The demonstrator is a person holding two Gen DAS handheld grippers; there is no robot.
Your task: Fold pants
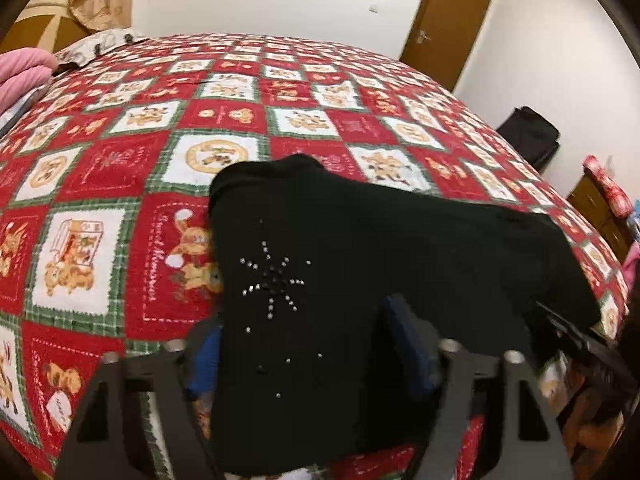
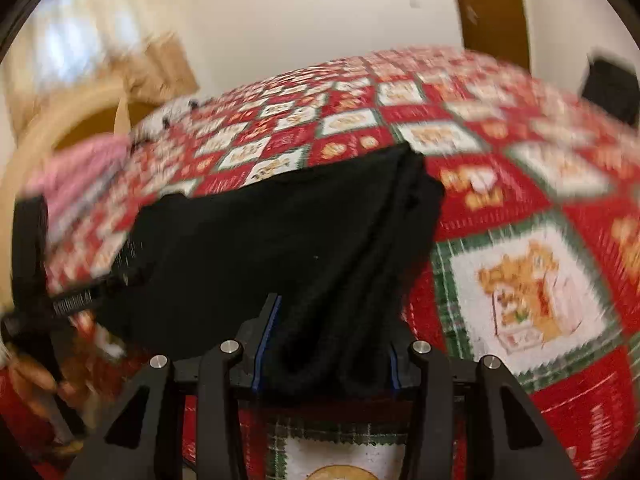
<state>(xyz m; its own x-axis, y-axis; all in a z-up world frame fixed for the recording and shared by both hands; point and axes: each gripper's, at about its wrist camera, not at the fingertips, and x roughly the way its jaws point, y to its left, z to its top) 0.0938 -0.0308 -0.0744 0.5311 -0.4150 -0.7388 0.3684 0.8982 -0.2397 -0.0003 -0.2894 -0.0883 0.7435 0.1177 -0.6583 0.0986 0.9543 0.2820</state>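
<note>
Black pants [image 1: 400,248] lie bunched on the quilt [image 1: 120,184], near its front edge. Left gripper [image 1: 304,344] and right gripper [image 2: 326,344] each pinch the near hem. Best lift both evenly, keep the cloth taut, and fold away across the quilt.

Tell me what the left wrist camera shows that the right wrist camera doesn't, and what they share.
Only the left wrist view shows the silver stud starburst on the black pants and a wooden cabinet off the bed's right edge. Only the right wrist view shows the pants' bunched lengthwise folds running between the right tool. Both show the pants on the red patchwork bedspread, the brown door, and the pink bedding.
</note>
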